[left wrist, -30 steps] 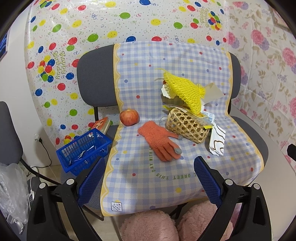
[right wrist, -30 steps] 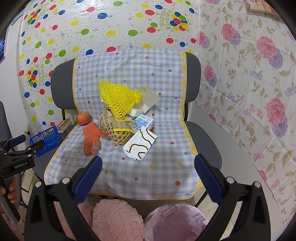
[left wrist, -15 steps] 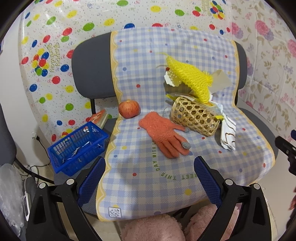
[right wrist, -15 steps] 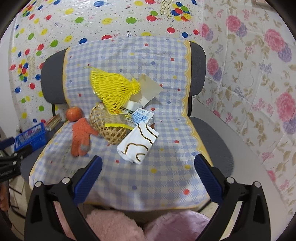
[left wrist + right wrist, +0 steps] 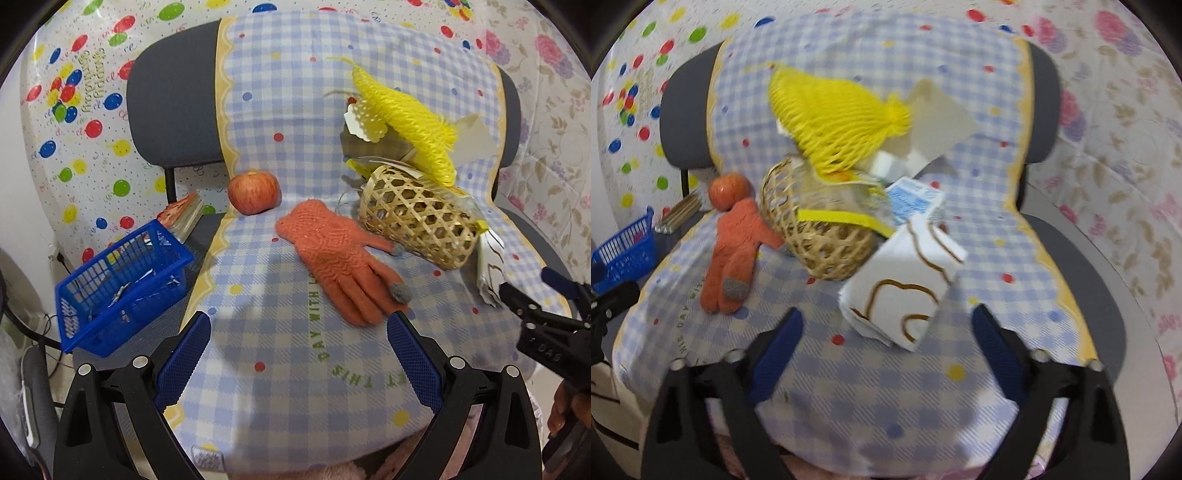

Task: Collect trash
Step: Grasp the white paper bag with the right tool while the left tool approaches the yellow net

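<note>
Right wrist — right gripper point(image 5: 886, 325) agape, empty

This looks like a room in somebody's home, dressed up for a party. Balloon-print plastic sheeting point(image 5: 85, 92) hangs behind a grey office chair point(image 5: 177, 110), floral wallpaper point(image 5: 1126, 147) covers the side wall, and a blue checked cloth point(image 5: 295, 258) draped over the seat holds an apple point(image 5: 253, 192) and a knitted glove point(image 5: 336, 254).
</note>
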Demonstrator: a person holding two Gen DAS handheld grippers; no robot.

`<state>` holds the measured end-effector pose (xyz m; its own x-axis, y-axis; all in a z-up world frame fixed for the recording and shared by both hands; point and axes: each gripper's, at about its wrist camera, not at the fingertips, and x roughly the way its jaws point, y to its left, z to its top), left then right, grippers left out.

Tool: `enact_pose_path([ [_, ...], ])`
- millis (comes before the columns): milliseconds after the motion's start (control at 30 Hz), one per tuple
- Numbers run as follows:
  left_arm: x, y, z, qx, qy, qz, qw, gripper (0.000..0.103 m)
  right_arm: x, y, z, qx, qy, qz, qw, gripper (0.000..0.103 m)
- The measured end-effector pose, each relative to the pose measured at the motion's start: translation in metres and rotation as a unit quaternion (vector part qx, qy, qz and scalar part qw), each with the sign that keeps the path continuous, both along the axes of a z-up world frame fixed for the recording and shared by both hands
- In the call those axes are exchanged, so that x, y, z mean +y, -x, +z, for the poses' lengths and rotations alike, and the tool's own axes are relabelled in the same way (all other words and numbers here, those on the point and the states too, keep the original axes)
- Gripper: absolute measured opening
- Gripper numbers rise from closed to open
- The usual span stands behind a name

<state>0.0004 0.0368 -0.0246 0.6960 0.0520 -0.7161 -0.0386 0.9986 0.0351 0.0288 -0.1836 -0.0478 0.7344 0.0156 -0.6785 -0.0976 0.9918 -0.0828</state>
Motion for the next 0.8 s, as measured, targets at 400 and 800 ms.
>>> enact_pose_path([
  [400,-0.005,-0.015,-0.01,0.01,-0.014,-0.011,0.9998,0.095,0.024,-0.038,-0.039,0.021,0.049,-0.011,0.999,0.047],
  [800,-0.02,-0.007,0.049,-0.039,-0.009,-0.046,0.9982,0.095,-0.056,0.015,0.036,-0.026,-0.102,0.007,0.994,0.003],
])
